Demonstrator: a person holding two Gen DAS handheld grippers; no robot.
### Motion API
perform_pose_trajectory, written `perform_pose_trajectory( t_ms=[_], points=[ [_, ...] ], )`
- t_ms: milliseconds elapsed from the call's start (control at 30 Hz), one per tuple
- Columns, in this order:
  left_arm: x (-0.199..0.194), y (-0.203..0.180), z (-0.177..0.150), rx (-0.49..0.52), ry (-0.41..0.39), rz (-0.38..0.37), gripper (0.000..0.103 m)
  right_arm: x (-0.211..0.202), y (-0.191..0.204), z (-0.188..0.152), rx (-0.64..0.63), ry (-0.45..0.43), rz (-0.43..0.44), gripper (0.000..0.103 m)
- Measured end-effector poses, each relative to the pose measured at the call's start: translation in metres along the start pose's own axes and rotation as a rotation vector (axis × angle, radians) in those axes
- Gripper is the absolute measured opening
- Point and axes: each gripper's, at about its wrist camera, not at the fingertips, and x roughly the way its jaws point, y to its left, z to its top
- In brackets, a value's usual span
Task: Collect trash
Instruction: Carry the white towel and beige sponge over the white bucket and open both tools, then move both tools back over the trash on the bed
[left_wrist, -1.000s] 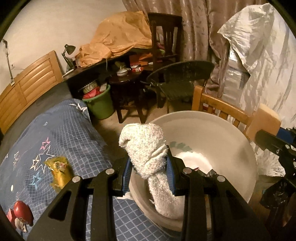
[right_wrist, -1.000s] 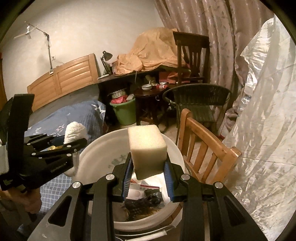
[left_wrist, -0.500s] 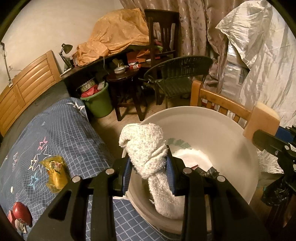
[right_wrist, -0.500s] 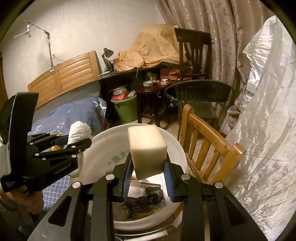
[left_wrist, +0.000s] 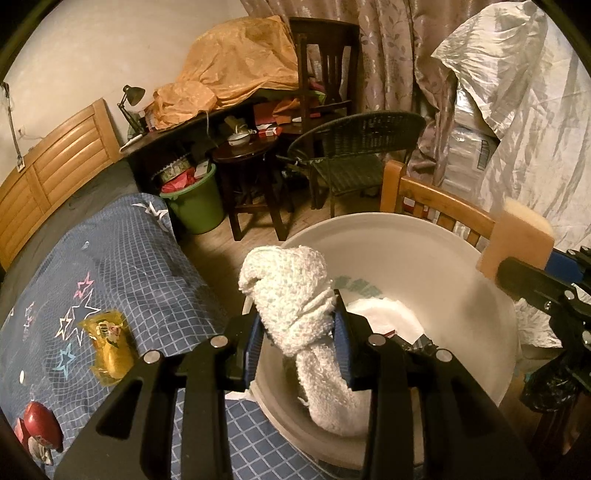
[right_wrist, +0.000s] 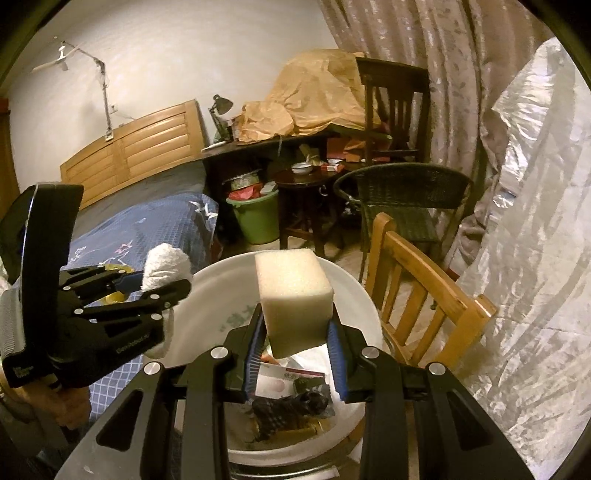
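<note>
A knotted white towel (left_wrist: 288, 288) hangs between the blue pads of my left gripper (left_wrist: 297, 325), its tail drooping into the big white bucket (left_wrist: 424, 273). The jaws are opening, and the pads still touch the towel. My right gripper (right_wrist: 295, 332) holds a pale yellow sponge block (right_wrist: 291, 291) above the same bucket (right_wrist: 221, 280). Its jaws are easing open too, with the sponge still wedged between them. Paper and dark scraps (right_wrist: 291, 402) lie at the bucket's bottom. The right wrist view also shows the left gripper (right_wrist: 162, 284) and the towel (right_wrist: 164, 266) at the bucket's left rim.
A wooden chair (right_wrist: 417, 280) stands just right of the bucket, beside a silvery plastic sheet (right_wrist: 517, 258). Left is a bed with a blue quilt (left_wrist: 110, 266) bearing a yellow packet (left_wrist: 109, 343) and a red toy (left_wrist: 38, 424). Farther back stand a green bin (left_wrist: 197, 210) and a wicker chair (left_wrist: 354, 147).
The pads of both grippers stand slightly wider apart than before. Towel and sponge remain between them over the bucket, and both hands have barely shifted.
</note>
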Motion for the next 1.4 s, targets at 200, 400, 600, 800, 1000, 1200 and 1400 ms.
perform_pose_trajectory(
  t_ms=[200, 400, 600, 800, 1000, 1200, 1400],
  points=[
    [0.000, 0.003, 0.002, -0.017, -0.003, 0.034, 0.069, -0.001, 0.001, 0.001, 0.000, -0.017, -0.028, 0.066],
    [0.000, 0.003, 0.003, -0.020, -0.004, 0.042, 0.069, -0.002, -0.001, 0.001, 0.007, -0.017, -0.033, 0.066],
    [-0.003, 0.005, 0.002, -0.030, -0.009, 0.053, 0.069, -0.003, -0.002, 0.001, 0.011, -0.022, -0.034, 0.066],
    [-0.018, 0.023, -0.009, -0.081, -0.041, 0.115, 0.073, -0.014, 0.003, -0.008, 0.025, -0.072, -0.048, 0.066],
    [-0.061, 0.081, -0.053, -0.198, -0.086, 0.242, 0.085, -0.027, 0.030, -0.027, 0.032, -0.139, -0.012, 0.077],
    [-0.106, 0.150, -0.110, -0.334, -0.048, 0.349, 0.090, -0.017, 0.065, -0.040, 0.081, -0.090, 0.080, 0.096],
    [-0.162, 0.227, -0.195, -0.506, 0.022, 0.481, 0.092, 0.002, 0.120, -0.054, 0.075, -0.004, 0.171, 0.098]
  ],
)
